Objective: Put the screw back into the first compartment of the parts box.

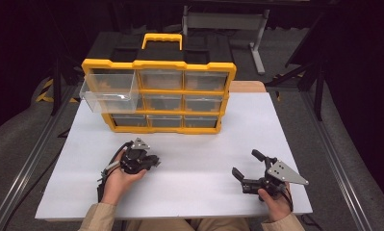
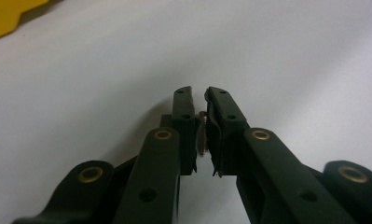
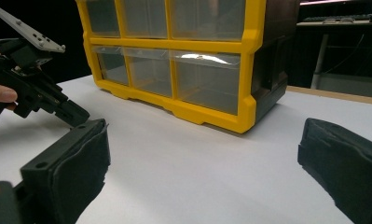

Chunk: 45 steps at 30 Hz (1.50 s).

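We see a dark room around a white bench (image 1: 189,159). At the bench's far side stands a yellow-and-black drawer cabinet (image 1: 160,91) with clear drawers; its top-left drawer (image 1: 108,91) is pulled out. Our right tongs (image 1: 249,166) rest near the front right of the bench, jaws wide apart with nothing between them. Our left tongs (image 1: 153,161) sit front left, jaws closed on a small metal screw (image 2: 202,135), held just above the bench.
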Available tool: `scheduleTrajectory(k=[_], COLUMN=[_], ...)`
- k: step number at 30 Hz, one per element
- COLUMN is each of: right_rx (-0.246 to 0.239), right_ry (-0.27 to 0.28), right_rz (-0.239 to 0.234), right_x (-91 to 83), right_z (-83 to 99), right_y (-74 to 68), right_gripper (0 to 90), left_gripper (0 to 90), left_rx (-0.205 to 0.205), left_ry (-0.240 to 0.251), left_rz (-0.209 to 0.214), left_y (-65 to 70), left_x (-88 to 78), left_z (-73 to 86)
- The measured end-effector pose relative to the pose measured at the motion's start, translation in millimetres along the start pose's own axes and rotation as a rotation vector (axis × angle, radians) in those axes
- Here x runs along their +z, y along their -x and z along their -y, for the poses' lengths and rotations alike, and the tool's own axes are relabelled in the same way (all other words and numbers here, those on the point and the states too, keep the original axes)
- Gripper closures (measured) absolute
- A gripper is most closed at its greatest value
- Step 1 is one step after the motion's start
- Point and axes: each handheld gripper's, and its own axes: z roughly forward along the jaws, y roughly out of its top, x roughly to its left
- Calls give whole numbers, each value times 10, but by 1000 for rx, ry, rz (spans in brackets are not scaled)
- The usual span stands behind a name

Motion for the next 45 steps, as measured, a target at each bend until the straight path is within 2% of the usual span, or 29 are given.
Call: scheduleTrajectory(k=[1, 3, 4, 6, 16, 20, 22, 23, 24, 26, 27, 28, 29, 31, 32, 34, 38, 42, 45], right_rx=[0, 1, 2, 0, -4, -2, -3, -2, -2, -1, -2, -2, -2, -2, -5, -6, -5, -9, -5], right_ry=[0, 1, 1, 0, -3, -2, -1, -1, -1, -1, -1, -1, -1, -2, -4, -3, -4, -3, -2], right_rz=[-1, 1, 1, 0, -4, -5, -5, -4, -4, -5, -5, -5, -6, -6, -6, -7, -9, -14, -17], right_x=[-1, -1, 0, 1, 8, 11, 11, 12, 12, 12, 9, 9, 10, 11, 13, 16, 27, 32, 35], right_z=[-1, -1, -1, 0, -1, 3, 2, 2, 2, 1, -2, -3, -3, -2, 0, -2, 1, 0, -1], right_y=[-1, 0, 0, 0, -6, -4, -4, -4, -4, -6, -8, -9, -9, -9, -7, -10, -14, -21, -27], right_gripper=[26, 26, 26, 26, 26, 26, 26, 26, 26, 26, 26, 26, 26, 26, 26, 26, 26, 26, 26], left_gripper=[825, 834, 844, 871, 879, 880, 880, 880, 880, 880, 880, 880, 880, 880, 880, 880, 880, 880, 880], left_rx=[-4, -1, 2, -2, -16, -42, -46, -63, -69, -86, -100, -100, -111, -118, -100, -102, -109, -89, -93], left_ry=[13, 7, 5, 2, -6, -9, -6, -14, -13, -14, -15, -21, -19, -23, -25, -28, -51, -55, -67], left_rz=[-1, 8, -7, -2, -8, 19, 10, 27, 23, 26, 51, 52, 77, 91, 86, 88, 120, 123, 134], left_y=[-2, -3, -2, -3, -4, -30, -37, -41, -48, -69, -83, -89, -83, -83, -96, -96, -90, -64, -33], left_x=[7, 5, 2, 8, 5, 3, 2, 0, -10, -45, -88, -118, -135, -182, -210, -263, -365, -441, -498], left_z=[10, 12, 9, 5, -4, -10, -15, -20, -24, -29, -40, -52, -62, -89, -106, -145, -242, -316, -371])
